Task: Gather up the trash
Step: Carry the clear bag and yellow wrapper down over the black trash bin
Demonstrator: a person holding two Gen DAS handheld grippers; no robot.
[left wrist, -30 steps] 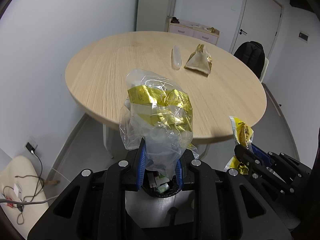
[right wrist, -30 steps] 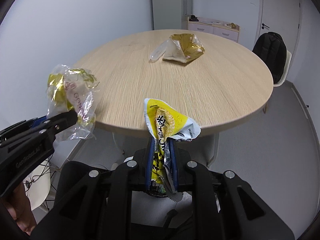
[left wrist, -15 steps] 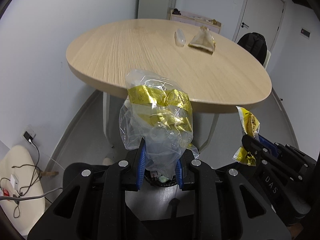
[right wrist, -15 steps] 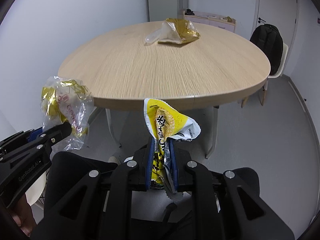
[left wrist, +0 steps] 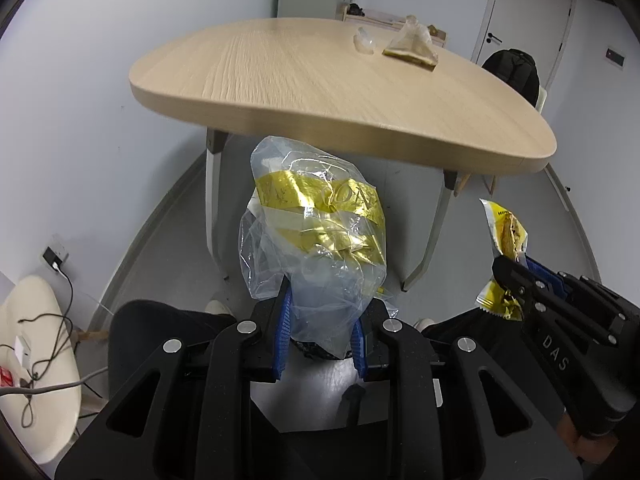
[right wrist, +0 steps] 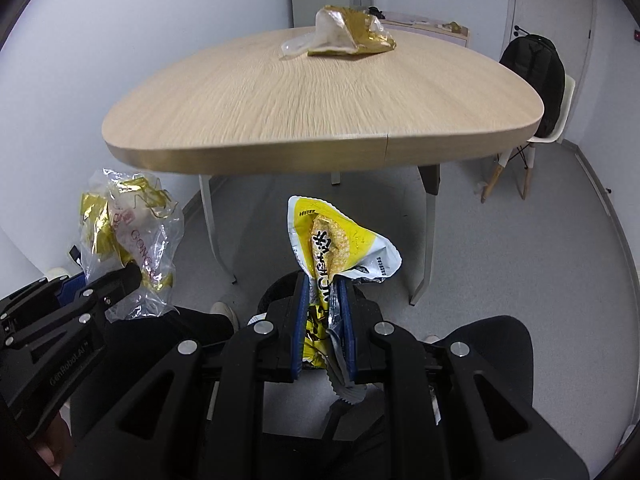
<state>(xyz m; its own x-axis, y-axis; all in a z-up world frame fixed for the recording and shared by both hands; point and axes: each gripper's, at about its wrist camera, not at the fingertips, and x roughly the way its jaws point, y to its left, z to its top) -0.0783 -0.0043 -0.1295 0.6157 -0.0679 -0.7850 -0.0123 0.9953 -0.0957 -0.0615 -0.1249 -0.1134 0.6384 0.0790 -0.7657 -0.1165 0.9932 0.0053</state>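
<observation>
Both grippers have dropped below the table [left wrist: 400,132] edge since a second ago, each with its trash in hand.

My left gripper [left wrist: 320,332] is clenched on a clear plastic bag [left wrist: 316,240] with gold foil, held upright over the grey floor. My right gripper [right wrist: 323,320] clamps a yellow snack wrapper [right wrist: 332,248], also upright. On the tabletop a gold wrapper [right wrist: 348,36] lies at the far side, touching a small clear plastic piece [right wrist: 294,46]. A black backpack [right wrist: 536,76] sits on a chair well beyond.

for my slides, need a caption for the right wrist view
Right claw grips a yellow wrapper below the table.
</observation>
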